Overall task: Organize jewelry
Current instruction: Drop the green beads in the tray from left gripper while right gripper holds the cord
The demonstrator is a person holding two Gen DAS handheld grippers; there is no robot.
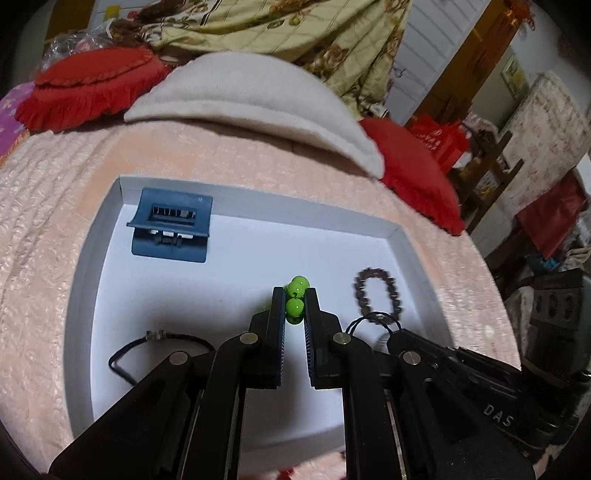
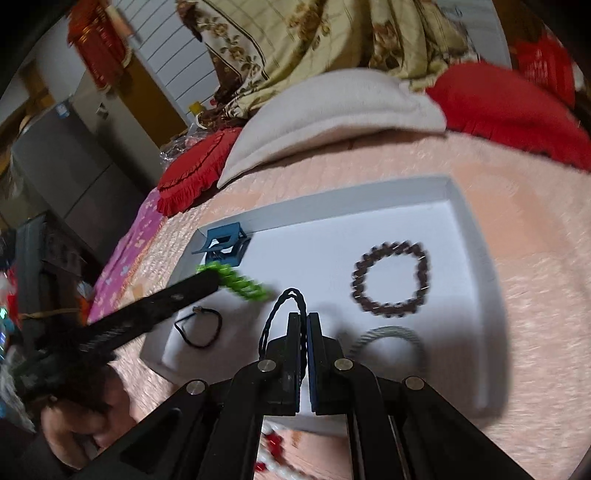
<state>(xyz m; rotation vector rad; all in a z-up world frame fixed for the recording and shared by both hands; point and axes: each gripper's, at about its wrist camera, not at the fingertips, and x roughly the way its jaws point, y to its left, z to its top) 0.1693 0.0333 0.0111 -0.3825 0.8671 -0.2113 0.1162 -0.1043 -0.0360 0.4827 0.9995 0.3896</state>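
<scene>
We held the green bead bracelet (image 1: 295, 297) clamped in the left hand-held gripper (image 1: 294, 310) and a black cord (image 2: 283, 314) in the right hand-held gripper (image 2: 303, 332), above the white tray (image 1: 85, 258) on the bed; next, we judged, each needed a free spot.

A bedroom in a home is shown. A bed is covered by a pink quilted bedspread (image 1: 66, 177), and a folded white blanket (image 1: 243, 96) is laid across it. Red fringed cushions (image 1: 88, 88) are propped at the far side, beside a floral yellow-and-brown quilt (image 1: 280, 26) that is heaped against the wall. A white tray (image 1: 92, 280) is set on the bedspread. Household clutter and red bags (image 1: 439, 140) are seen beside the bed.
</scene>
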